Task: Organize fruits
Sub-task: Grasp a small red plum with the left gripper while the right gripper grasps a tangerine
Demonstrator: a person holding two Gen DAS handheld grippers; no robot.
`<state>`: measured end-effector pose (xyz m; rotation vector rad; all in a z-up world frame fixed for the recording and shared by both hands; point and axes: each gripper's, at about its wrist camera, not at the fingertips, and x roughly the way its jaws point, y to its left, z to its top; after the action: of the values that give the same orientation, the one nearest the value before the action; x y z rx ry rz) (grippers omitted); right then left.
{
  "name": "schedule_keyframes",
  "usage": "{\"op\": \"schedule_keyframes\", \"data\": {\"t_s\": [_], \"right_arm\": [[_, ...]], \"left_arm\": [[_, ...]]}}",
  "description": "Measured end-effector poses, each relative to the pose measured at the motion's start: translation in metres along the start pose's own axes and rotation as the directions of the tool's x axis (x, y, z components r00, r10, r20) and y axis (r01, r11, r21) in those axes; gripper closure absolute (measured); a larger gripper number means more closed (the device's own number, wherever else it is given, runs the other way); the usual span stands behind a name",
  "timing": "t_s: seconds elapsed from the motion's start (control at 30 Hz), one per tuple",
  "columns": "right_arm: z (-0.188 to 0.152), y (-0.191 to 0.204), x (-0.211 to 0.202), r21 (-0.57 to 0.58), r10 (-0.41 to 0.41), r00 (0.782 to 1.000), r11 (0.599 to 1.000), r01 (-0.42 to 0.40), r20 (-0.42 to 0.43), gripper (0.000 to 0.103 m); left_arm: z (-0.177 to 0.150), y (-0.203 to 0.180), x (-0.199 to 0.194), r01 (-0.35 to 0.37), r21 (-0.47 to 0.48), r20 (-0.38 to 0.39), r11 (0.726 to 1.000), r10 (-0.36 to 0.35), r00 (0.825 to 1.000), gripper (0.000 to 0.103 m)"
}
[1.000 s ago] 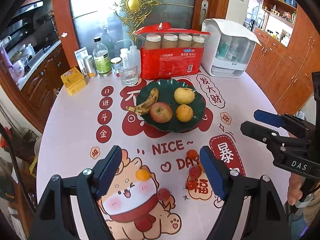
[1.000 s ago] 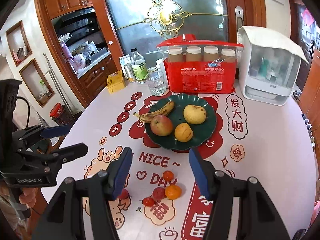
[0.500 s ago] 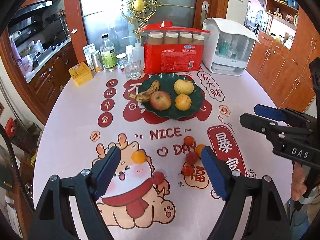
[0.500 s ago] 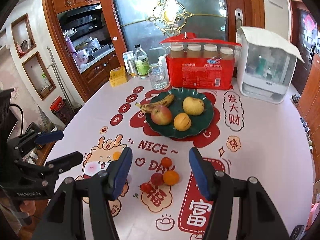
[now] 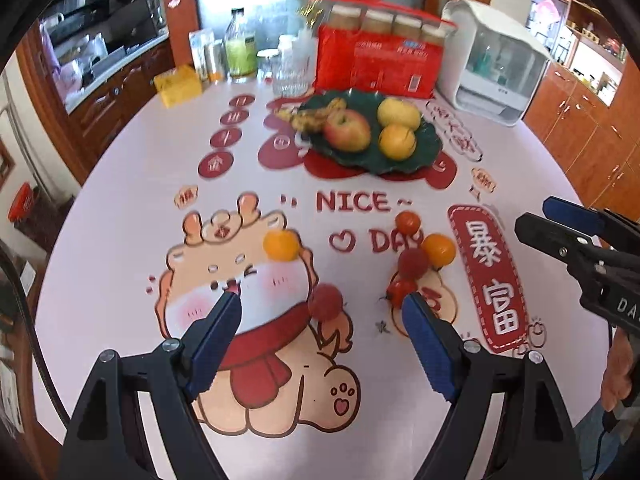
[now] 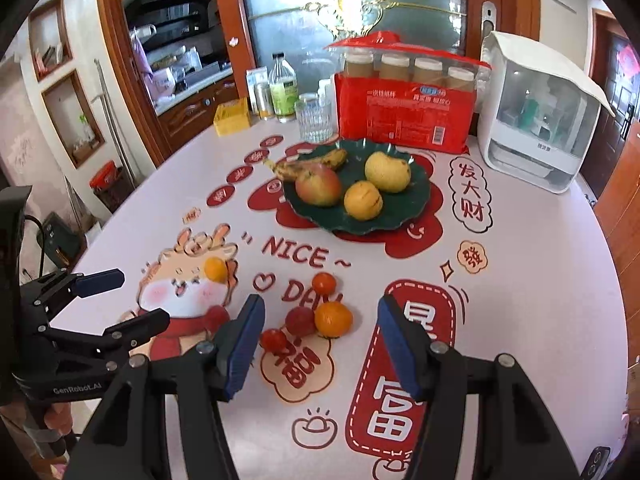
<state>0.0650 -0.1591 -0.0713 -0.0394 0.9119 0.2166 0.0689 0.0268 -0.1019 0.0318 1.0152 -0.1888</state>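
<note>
Pink festive tablecloth (image 6: pixel 520 280) covered the round table; a green plate (image 6: pixel 416 208) at upper centre held a banana (image 6: pixel 308 164), apple (image 6: pixel 318 185), pear (image 6: pixel 387 171) and orange (image 6: pixel 362 200). Small loose fruits (image 6: pixel 316 318) lay at lower centre, just ahead of the right gripper (image 6: pixel 320 344), whose jaws stood wide and empty. The left gripper (image 5: pixel 320 340) was likewise wide and empty, with one red fruit (image 5: pixel 325 301) lying between its tips.

Reddish wooden cabinets (image 6: pixel 624 184) line the walls beyond the round table (image 6: pixel 540 280) (its cloth printed with a cartoon), and a frosted glass door (image 6: pixel 360 12) glows with daylight.
</note>
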Motion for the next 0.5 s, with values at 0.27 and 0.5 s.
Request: {"op": "schedule_keyframes", "data": {"t_s": [0.27,0.5], "right_arm": [[-0.017,-0.005,0.043,0.020,-0.012,0.997,1.000,0.013,-0.076,0.044],[-0.021,-0.015,0.074,0.060,-0.009,0.991,0.998,0.017,-0.131,0.044]], "left_arm": [[-0.012,0.008,0.038,-0.017,-0.048,-0.042,0.999,0.015,0.999,0.021],[-0.014,0.013,0.064,0.009,-0.095,-0.074,0.995,-0.016,0.997,0.024]]}}
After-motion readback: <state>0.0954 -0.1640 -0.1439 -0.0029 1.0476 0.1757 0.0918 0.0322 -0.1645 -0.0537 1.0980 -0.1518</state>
